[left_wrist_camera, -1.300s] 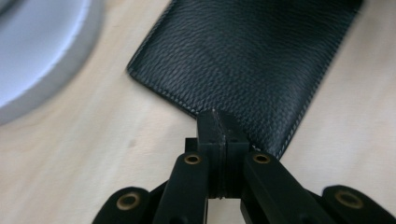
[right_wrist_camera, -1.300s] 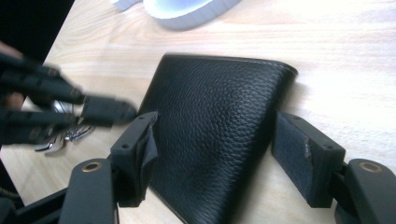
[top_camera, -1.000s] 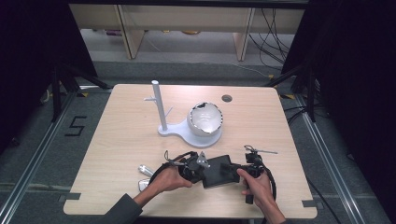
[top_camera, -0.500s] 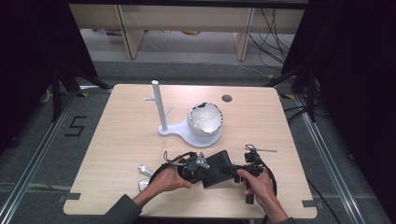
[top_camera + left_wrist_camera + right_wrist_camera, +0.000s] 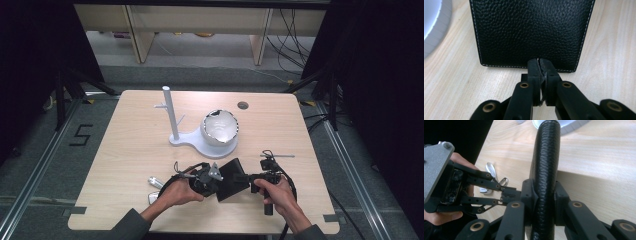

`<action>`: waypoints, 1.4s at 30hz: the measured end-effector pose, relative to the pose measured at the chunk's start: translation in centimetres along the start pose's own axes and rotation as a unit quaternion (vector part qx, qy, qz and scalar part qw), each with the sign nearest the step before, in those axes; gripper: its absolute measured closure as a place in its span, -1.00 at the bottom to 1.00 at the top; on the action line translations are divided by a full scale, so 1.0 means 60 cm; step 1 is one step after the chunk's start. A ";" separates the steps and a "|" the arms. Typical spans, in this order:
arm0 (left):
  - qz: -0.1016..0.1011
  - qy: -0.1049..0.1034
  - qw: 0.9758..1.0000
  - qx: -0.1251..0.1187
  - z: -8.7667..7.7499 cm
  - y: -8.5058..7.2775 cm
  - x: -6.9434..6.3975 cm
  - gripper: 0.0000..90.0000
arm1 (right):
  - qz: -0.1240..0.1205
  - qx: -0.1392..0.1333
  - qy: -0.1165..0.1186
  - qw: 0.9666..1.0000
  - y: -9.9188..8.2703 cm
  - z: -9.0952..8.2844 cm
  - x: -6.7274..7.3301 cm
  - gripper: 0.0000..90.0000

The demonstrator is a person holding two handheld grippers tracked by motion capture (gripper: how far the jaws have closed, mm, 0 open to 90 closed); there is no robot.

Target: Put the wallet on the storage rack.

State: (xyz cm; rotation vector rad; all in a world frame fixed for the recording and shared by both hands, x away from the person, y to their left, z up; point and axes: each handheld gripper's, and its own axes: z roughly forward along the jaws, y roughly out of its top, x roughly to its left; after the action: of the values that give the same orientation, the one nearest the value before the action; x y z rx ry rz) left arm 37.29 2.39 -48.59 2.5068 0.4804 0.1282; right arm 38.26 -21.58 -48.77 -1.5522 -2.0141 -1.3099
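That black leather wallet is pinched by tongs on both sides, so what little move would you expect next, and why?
Probably a small lift off the table. The right tongs are clamped on the black grained leather wallet at its folded spine, having just closed on it, and the left tongs pinch its stitched edge. The wallet already tilts on the light wooden table, so both hands seem ready to raise it together.

Light wooden table (image 5: 130,150) bearing 1 white stand (image 5: 172,120) with upright post, its base holding a white bowl-like shell (image 5: 219,127); small metallic items (image 5: 154,185), possibly keys, near the front-left edge.
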 end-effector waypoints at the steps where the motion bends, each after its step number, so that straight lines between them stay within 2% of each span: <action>1: -0.011 -0.002 1.000 -0.011 -0.002 -0.001 -0.001 0.83 | -0.008 -0.001 0.003 1.000 0.002 -0.001 0.003 0.71; 4: -0.008 0.003 1.000 -0.020 -0.023 -0.004 0.003 0.52 | -0.029 0.003 -0.005 1.000 0.012 -0.002 0.019 0.72; 6: -0.005 0.005 1.000 -0.030 -0.041 -0.007 0.001 0.44 | -0.034 0.004 -0.007 0.999 0.014 -0.005 0.022 0.72; 7: -0.019 0.000 0.999 -0.042 -0.047 -0.009 -0.004 0.33 | -0.029 0.006 -0.005 1.000 0.017 -0.009 0.028 0.72; 8: -0.009 0.002 0.999 -0.040 -0.056 -0.012 -0.005 0.24 | -0.024 0.005 -0.002 1.000 0.020 -0.014 0.033 0.72; 9: -0.006 0.005 0.999 -0.035 -0.066 -0.016 -0.007 0.17 | -0.041 -0.002 -0.001 0.999 0.024 -0.017 0.031 0.72; 10: 0.006 0.012 0.999 -0.043 -0.074 -0.018 -0.003 0.12 | -0.018 0.004 0.004 1.000 0.026 -0.023 0.040 0.72; 11: -0.016 0.012 0.999 -0.039 -0.084 -0.024 -0.007 0.07 | -0.042 -0.006 0.000 0.999 0.030 -0.025 0.037 0.72; 12: -0.016 0.014 0.999 -0.036 -0.093 -0.028 -0.005 0.04 | -0.054 -0.010 0.000 0.998 0.033 -0.029 0.038 0.72; 13: -0.024 0.019 0.999 -0.042 -0.100 -0.033 -0.006 0.00 | -0.053 -0.012 -0.001 0.999 0.037 -0.033 0.041 0.72; 14: -0.026 0.023 0.998 -0.043 -0.106 -0.039 -0.006 -0.02 | -0.034 -0.009 -0.001 0.999 0.040 -0.039 0.048 0.72; 15: -0.024 0.024 0.999 -0.040 -0.112 -0.045 -0.005 -0.05 | -0.048 -0.015 0.001 0.999 0.045 -0.042 0.048 0.72; 18: -0.034 0.027 0.998 -0.044 -0.125 -0.064 -0.010 -0.10 | -0.060 -0.024 -0.004 0.998 0.057 -0.055 0.051 0.72; 19: -0.026 0.025 0.999 -0.036 -0.131 -0.069 -0.011 -0.11 | -0.070 -0.029 -0.004 0.997 0.062 -0.059 0.051 0.72; 20: -0.023 0.026 0.999 -0.034 -0.134 -0.075 -0.013 -0.14 | -0.060 -0.032 -0.008 0.998 0.070 -0.067 0.057 0.72; 21: -0.036 0.025 0.998 -0.042 -0.134 -0.080 -0.018 -0.14 | -0.060 -0.032 -0.008 0.998 0.070 -0.067 0.057 0.72; 22: -0.030 0.025 0.999 -0.034 -0.138 -0.086 -0.019 -0.15 | -0.069 -0.037 -0.008 0.997 0.075 -0.070 0.055 0.72; 23: -0.031 0.026 0.999 -0.035 -0.140 -0.090 -0.022 -0.17 | -0.059 -0.037 -0.006 0.998 0.078 -0.074 0.059 0.72; 24: -0.027 0.027 0.999 -0.032 -0.143 -0.095 -0.023 -0.19 | -0.063 -0.038 -0.011 0.997 0.084 -0.077 0.059 0.72; 25: -0.034 0.025 0.998 -0.039 -0.145 -0.100 -0.026 -0.19 | -0.063 -0.038 -0.011 0.997 0.084 -0.077 0.059 0.72; 26: -0.029 0.024 0.999 -0.035 -0.149 -0.105 -0.026 -0.21 | -0.043 -0.034 -0.008 0.998 0.088 -0.080 0.064 0.72; 27: -0.034 0.025 0.998 -0.037 -0.151 -0.110 -0.028 -0.21 | -0.043 -0.034 -0.008 0.998 0.088 -0.080 0.064 0.72; 28: -0.041 0.024 0.998 -0.042 -0.152 -0.115 -0.031 -0.22 | -0.068 -0.044 -0.012 0.997 0.092 -0.080 0.059 0.72; 29: -0.043 0.025 0.998 -0.043 -0.154 -0.120 -0.033 -0.23 | -0.064 -0.045 -0.012 0.997 0.096 -0.082 0.059 0.72; 30: -0.053 0.024 0.997 -0.052 -0.155 -0.125 -0.036 -0.23 | -0.054 -0.044 -0.011 0.998 0.099 -0.083 0.061 0.72; 31: -0.047 0.026 0.997 -0.047 -0.159 -0.130 -0.037 -0.24 | -0.074 -0.050 -0.012 0.996 0.104 -0.084 0.056 0.72; 34: -0.054 0.030 0.997 -0.050 -0.166 -0.148 -0.039 -0.24 | -0.061 -0.055 -0.014 0.997 0.115 -0.089 0.059 0.72; 35: -0.059 0.032 0.996 -0.053 -0.168 -0.154 -0.041 -0.24 | -0.075 -0.061 -0.016 0.995 0.120 -0.090 0.056 0.72; 38: -0.062 0.046 0.996 -0.049 -0.173 -0.174 -0.042 -0.25 | -0.071 -0.067 -0.020 0.995 0.132 -0.094 0.056 0.72; 40: -0.072 0.046 0.995 -0.052 -0.174 -0.186 -0.045 -0.27 | -0.077 -0.074 -0.022 0.994 0.141 -0.096 0.056 0.72; 41: -0.065 0.046 0.996 -0.048 -0.177 -0.190 -0.045 -0.27 | -0.075 -0.074 -0.024 0.994 0.145 -0.098 0.056 0.72; 42: -0.076 0.052 0.995 -0.048 -0.178 -0.199 -0.049 -0.27 | -0.072 -0.078 -0.026 0.994 0.154 -0.099 0.055 0.72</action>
State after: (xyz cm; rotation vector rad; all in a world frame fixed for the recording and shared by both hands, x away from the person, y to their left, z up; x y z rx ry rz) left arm 28.79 16.10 -46.35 2.3681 0.6895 0.2180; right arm 43.38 -24.05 -38.80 -1.5457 -2.1355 -1.5286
